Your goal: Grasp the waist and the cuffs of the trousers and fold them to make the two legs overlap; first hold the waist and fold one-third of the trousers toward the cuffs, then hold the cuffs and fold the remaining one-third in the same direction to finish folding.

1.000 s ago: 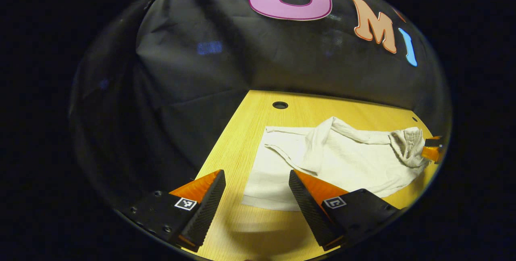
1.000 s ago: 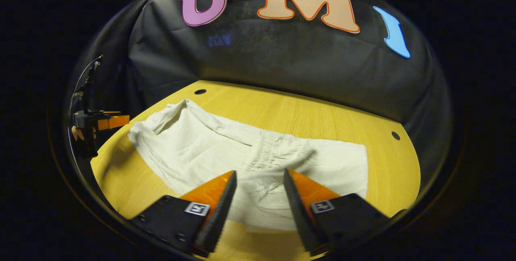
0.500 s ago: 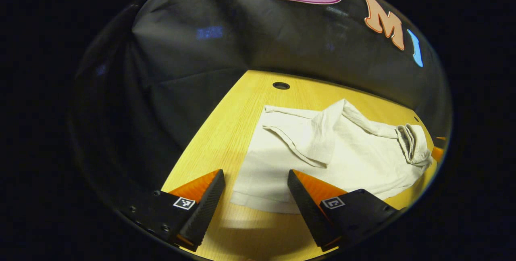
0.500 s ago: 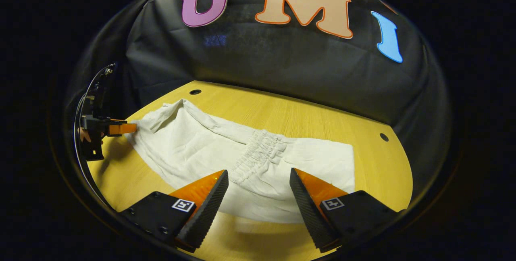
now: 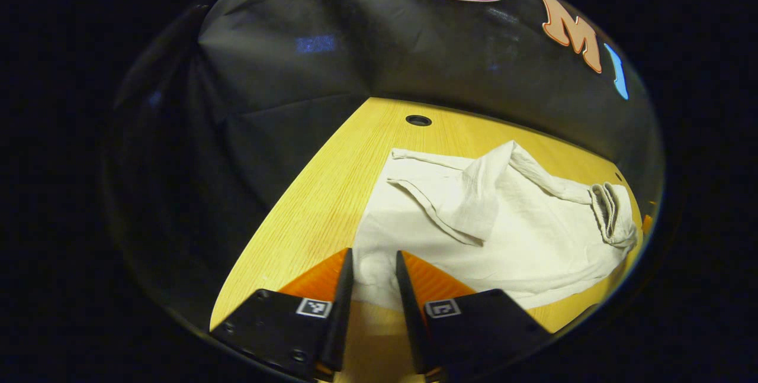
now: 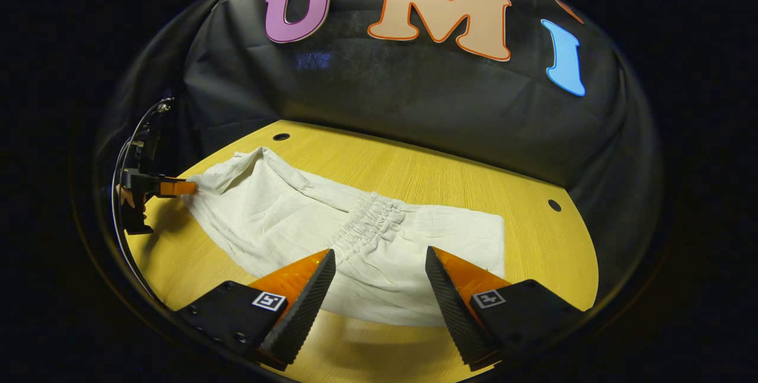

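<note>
Left gripper view, nearest first: the left gripper [image 5: 374,276] is sitting at the near edge of the trousers [image 5: 503,229], its fingers drawn close together with a narrow gap between them, and the cloth's hem is lying in or just beyond that gap. Whether both fingers are actually pinching fabric cannot be told from this angle. In the right gripper view the same tool [image 6: 172,186] is showing far off at the left end of the garment, tip touching the cloth edge.

Right gripper [image 6: 379,279]: fingers spread wide, holding nothing, hovering over the near hem of the trousers [image 6: 355,235], just short of the gathered elastic band [image 6: 370,223].

The trousers are lying spread on the yellow wooden table [image 6: 450,176], pale, thin, creased. One part is lying turned back over the rest [image 5: 474,193], and the elastic end is bunching up at the far right [image 5: 610,214].

Handling judgement: the fabric is looking light, limp and easily dragged; it will not be holding any shape when lifted, and a single-layer pinch is likely to leave the lower layer behind. The ruched band is the thickest, least slippery place, so the right gripper is best taking hold there, across all layers. At the other end, the hem edge is offering the grip.

Far side: table holes [image 6: 281,136], then the black cloth wall.
</note>
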